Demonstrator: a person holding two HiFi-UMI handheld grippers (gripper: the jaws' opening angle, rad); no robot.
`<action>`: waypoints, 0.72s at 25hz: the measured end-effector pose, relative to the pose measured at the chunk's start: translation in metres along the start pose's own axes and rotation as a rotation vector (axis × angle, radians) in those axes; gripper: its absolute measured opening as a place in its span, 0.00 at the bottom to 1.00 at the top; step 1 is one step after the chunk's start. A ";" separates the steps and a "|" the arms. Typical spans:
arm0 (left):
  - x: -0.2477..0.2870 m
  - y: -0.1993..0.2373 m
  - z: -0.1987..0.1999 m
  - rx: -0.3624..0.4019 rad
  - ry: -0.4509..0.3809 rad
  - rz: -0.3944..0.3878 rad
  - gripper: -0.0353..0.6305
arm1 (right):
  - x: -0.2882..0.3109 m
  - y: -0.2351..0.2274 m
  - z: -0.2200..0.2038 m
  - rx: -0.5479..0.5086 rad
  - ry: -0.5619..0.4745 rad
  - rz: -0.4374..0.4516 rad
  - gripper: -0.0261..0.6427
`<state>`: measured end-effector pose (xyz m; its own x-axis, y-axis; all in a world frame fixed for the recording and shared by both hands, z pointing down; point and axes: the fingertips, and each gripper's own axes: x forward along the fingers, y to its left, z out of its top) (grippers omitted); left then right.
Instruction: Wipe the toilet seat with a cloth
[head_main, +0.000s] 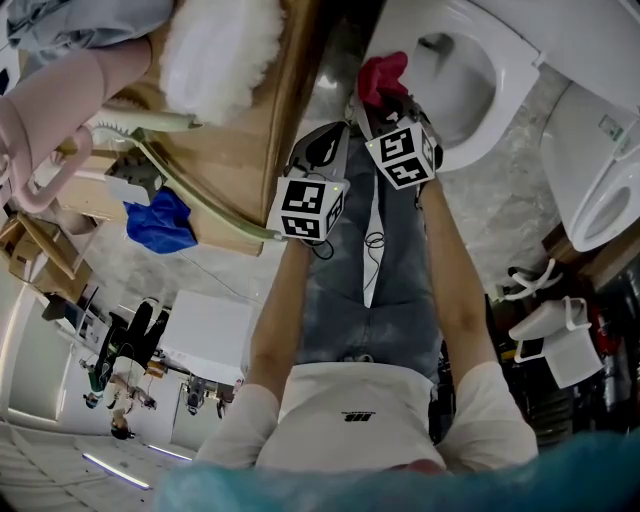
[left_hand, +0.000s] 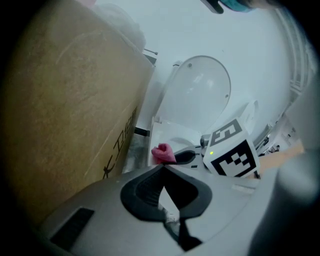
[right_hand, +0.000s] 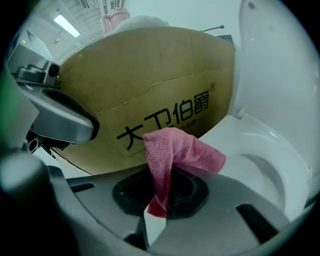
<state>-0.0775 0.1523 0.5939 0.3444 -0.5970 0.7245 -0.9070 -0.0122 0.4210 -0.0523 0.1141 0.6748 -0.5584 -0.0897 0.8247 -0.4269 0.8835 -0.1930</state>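
- My right gripper (right_hand: 161, 197) is clamped on the cloth (right_hand: 182, 150). It pinches only one narrow edge, and most of the fabric flops free above the jaws.
- First worry: with so little pinched, I reckon a firm drag across the toilet seat (right_hand: 247, 142) could pull the cloth right out.
- Second worry: the loose flap leans to one side. If I press down like this, bare jaw tips may meet the porcelain instead of fabric.
- Third: the cardboard box (right_hand: 150, 85) stands just beside the toilet. A wide sweep that way could knock the gripper into it.
- Fourth: my left gripper (left_hand: 164, 187) is closed on nothing and hangs near the right one, so the two could clash mid-stroke.
- The cloth is pink, with a fine nubby weave. It is folded over on itself, one corner pointing toward the bowl.
- It sits in the air by the near rim of the seat. I cannot tell from here whether that corner touches.
- The seat looks glossy white, with the lid standing up behind it. I judge the wiping has yet to bite.
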 end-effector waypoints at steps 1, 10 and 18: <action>0.000 0.001 -0.001 0.000 0.002 0.001 0.07 | 0.003 0.001 -0.001 0.001 0.005 0.007 0.07; 0.000 0.002 -0.011 -0.025 0.015 0.014 0.07 | 0.021 0.014 -0.011 0.038 0.021 0.091 0.07; 0.005 -0.002 -0.008 -0.029 0.014 0.009 0.07 | 0.024 0.009 -0.009 0.042 0.027 0.110 0.07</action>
<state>-0.0716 0.1556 0.6013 0.3401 -0.5857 0.7357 -0.9025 0.0164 0.4303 -0.0631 0.1234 0.6974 -0.5843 0.0195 0.8113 -0.3943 0.8670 -0.3047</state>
